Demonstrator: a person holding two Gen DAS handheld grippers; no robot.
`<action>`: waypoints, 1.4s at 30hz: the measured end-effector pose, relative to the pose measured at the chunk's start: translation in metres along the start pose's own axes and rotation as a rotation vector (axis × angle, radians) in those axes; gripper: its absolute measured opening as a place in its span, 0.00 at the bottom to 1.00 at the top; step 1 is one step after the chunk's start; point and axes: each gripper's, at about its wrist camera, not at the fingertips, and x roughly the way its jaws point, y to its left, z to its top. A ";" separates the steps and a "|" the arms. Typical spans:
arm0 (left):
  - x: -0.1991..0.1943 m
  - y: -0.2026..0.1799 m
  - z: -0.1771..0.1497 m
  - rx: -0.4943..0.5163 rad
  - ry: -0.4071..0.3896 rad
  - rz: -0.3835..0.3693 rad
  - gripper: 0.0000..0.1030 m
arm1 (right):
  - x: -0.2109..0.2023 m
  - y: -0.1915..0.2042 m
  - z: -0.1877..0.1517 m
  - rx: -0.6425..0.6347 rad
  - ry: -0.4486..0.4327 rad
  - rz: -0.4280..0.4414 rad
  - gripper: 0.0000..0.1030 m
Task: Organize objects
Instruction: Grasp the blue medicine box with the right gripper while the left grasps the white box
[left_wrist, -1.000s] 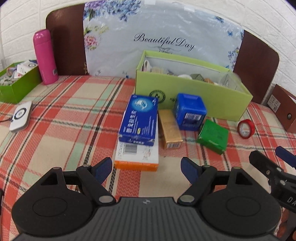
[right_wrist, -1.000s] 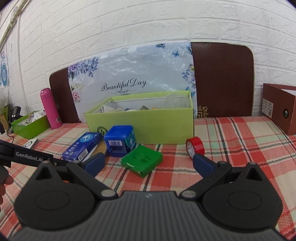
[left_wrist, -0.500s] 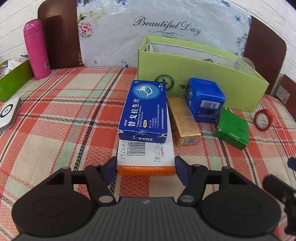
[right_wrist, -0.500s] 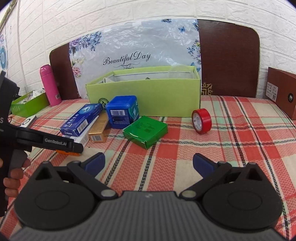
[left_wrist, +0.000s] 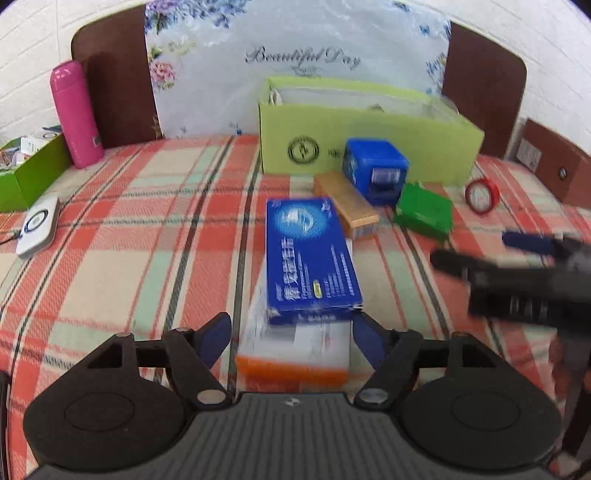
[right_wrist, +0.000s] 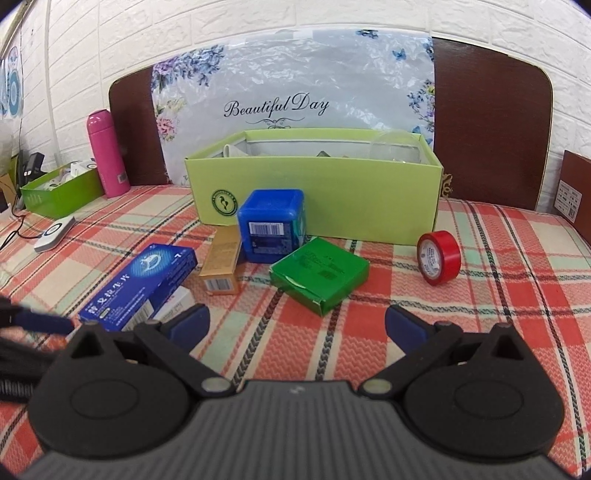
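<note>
Right wrist view shows us one big light green box (right_wrist: 317, 192) at the back of the checked cloth (right_wrist: 498, 280). In front of it we count one long blue box (right_wrist: 138, 282), one flat green box (right_wrist: 319, 273), one blue cube (right_wrist: 271, 225), one gold box (right_wrist: 221, 260) and one red tape roll (right_wrist: 439, 256). Our right gripper (right_wrist: 297, 319) is spread wide with nothing in it.

Only the left wrist view shows the white and orange box (left_wrist: 293, 354) under the long blue box. Our left gripper (left_wrist: 291, 338) sits around it, its jaws opening, pads not pressing. Blur hides fine detail there.
</note>
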 end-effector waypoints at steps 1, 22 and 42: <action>0.000 0.000 0.006 -0.006 -0.014 -0.004 0.75 | -0.001 0.000 -0.001 0.001 0.006 0.003 1.00; -0.010 0.036 0.021 -0.096 -0.043 -0.069 0.57 | 0.002 0.059 0.001 -0.132 0.014 0.161 1.00; 0.007 0.027 0.002 -0.109 0.051 -0.137 0.68 | -0.042 0.029 -0.033 -0.208 0.001 0.095 0.54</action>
